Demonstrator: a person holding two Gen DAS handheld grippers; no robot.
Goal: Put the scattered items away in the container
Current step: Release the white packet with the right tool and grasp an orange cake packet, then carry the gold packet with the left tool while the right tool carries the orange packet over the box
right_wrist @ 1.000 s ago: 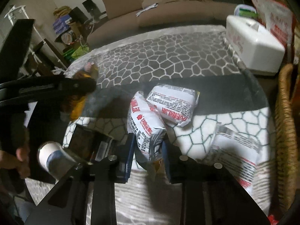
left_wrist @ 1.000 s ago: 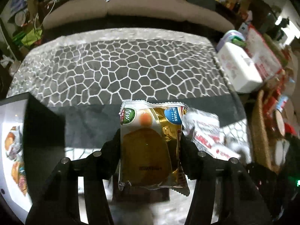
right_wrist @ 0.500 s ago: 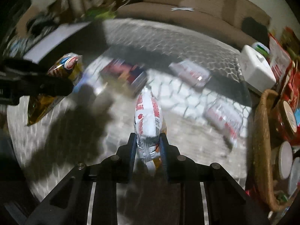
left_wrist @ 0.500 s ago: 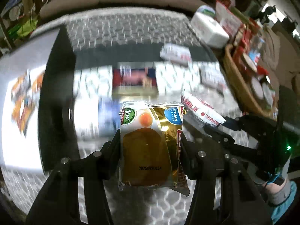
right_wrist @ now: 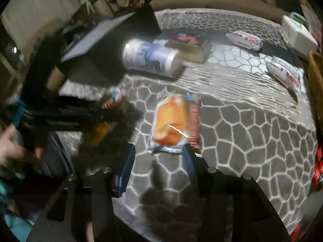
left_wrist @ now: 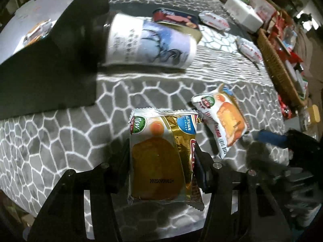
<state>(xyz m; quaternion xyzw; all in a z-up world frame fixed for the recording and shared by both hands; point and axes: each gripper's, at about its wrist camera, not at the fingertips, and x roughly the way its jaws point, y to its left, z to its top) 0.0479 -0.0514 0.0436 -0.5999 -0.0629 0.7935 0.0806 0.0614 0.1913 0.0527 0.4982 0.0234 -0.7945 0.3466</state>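
Snack packets lie scattered on the patterned surface [left_wrist: 60,141], beside a black container [left_wrist: 46,80] at its left. Largest among the loose items is a white cylindrical can [left_wrist: 149,42] lying on its side, touching a red tin [left_wrist: 175,18]. The left gripper [left_wrist: 161,157] has its fingers clenched on a gold cake packet [left_wrist: 161,157]. The right gripper [right_wrist: 157,161] has just been opening; its fingers stand released, an orange cake packet [right_wrist: 173,123] lying just ahead of them.

The tabletop [right_wrist: 252,141] carries a grey cloth with a white cell pattern. Behind it stands a brown sofa [right_wrist: 232,2] (far edge). Lighting is dim, with bright patches.
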